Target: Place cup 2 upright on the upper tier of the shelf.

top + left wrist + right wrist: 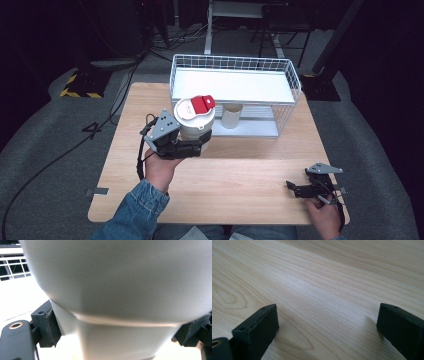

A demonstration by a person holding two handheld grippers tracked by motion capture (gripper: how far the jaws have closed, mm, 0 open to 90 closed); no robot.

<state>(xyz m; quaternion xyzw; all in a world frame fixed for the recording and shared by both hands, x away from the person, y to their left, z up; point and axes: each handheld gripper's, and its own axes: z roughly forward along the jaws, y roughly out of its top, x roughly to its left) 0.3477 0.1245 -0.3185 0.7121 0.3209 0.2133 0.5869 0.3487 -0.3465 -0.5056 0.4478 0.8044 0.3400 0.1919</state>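
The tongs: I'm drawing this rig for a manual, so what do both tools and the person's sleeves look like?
Both are black. The left tongs carry a grey three-cornered plate with dark dots, and a black cable loops from the back. The right tongs have the same grey plate and a thin cable. In the gripper views the jaws are blocky, with flat pads. The left sleeve is blue denim.
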